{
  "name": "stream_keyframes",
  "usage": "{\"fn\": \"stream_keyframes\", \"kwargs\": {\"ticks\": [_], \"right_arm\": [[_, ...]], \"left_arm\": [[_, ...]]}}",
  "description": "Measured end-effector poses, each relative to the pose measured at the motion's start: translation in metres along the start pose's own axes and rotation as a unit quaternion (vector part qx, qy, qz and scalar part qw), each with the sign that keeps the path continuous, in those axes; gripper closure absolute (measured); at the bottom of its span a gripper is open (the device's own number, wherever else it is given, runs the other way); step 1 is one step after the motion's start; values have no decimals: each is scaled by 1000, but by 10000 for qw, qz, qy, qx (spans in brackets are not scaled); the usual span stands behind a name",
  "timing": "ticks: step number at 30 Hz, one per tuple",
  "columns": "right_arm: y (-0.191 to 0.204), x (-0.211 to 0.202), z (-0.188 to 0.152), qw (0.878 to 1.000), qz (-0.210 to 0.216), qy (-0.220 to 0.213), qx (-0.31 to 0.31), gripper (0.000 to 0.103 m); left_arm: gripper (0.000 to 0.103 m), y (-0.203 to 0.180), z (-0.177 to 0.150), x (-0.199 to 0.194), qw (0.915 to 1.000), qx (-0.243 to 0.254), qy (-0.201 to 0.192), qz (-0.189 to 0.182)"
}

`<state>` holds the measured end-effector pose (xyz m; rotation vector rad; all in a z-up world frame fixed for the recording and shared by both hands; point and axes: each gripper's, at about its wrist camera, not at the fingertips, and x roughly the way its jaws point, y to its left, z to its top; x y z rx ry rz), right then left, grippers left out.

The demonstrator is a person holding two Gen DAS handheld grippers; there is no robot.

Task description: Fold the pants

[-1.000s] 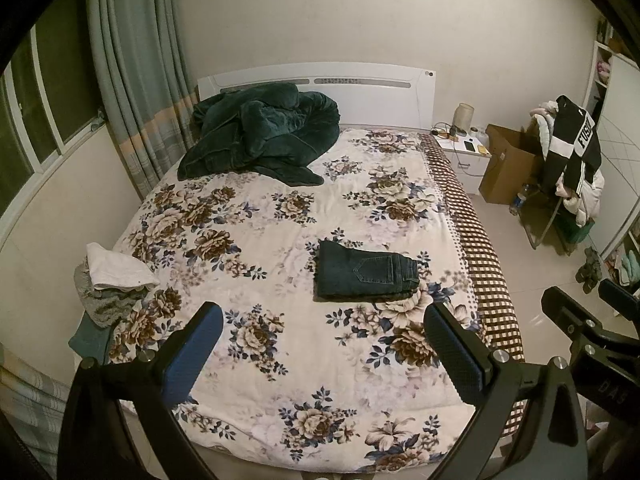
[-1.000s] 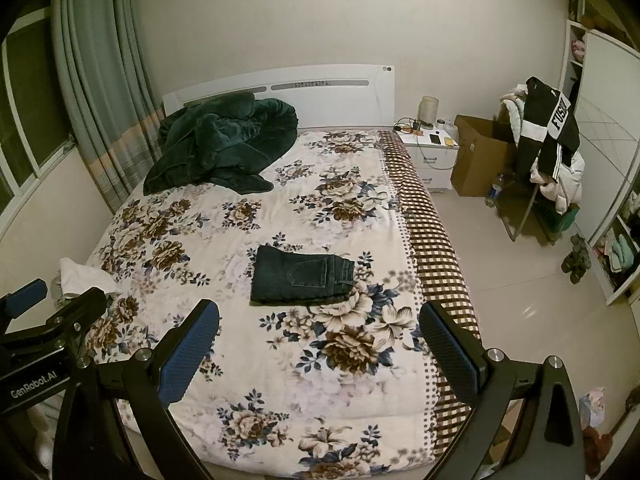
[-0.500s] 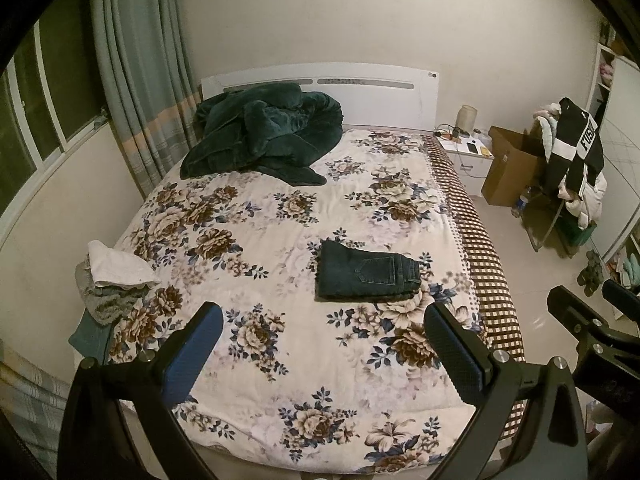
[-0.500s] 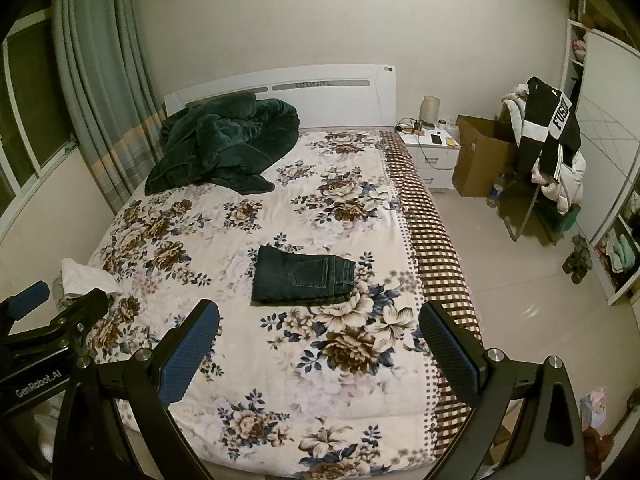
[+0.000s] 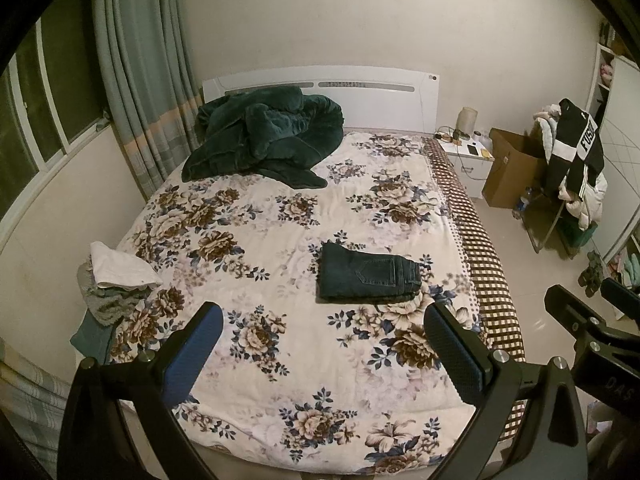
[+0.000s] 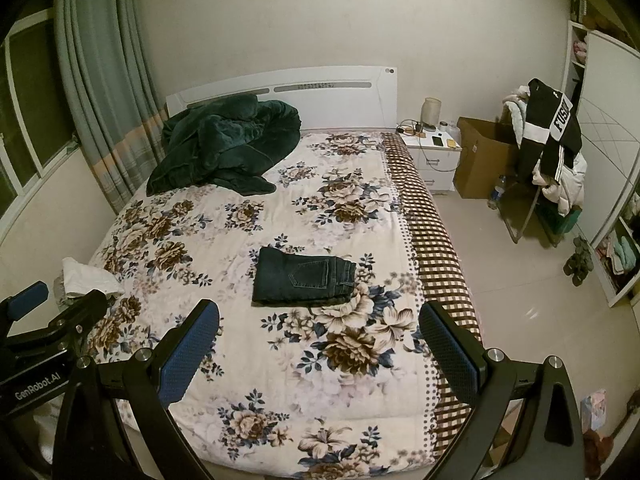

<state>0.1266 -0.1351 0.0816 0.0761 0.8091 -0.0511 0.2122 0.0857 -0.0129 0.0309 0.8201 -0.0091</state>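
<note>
Dark denim pants (image 5: 367, 275) lie folded in a flat rectangle on the floral bedspread (image 5: 280, 216), right of the bed's middle; they also show in the right wrist view (image 6: 304, 276). My left gripper (image 5: 324, 340) is open and empty, held above the bed's foot, well short of the pants. My right gripper (image 6: 320, 340) is open and empty too, at a similar distance. Each gripper shows at the edge of the other's view.
A crumpled dark green blanket (image 5: 264, 140) lies by the headboard. A pile of folded clothes (image 5: 116, 276) sits at the bed's left edge. A nightstand (image 6: 434, 156), a cardboard box (image 6: 480, 160) and a chair with clothes (image 6: 548, 152) stand on the right.
Both grippers have drawn back slightly from the bed and stay open. The folded pants have not moved.
</note>
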Motion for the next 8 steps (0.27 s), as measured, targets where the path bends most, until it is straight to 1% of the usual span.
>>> {"fn": "stream_keyframes", "kwargs": {"ticks": [8], "right_arm": [[0,1,1,10000,-1,-21,0,1]], "left_arm": [[0,2,2,-5,10000,11,-81,17]]}}
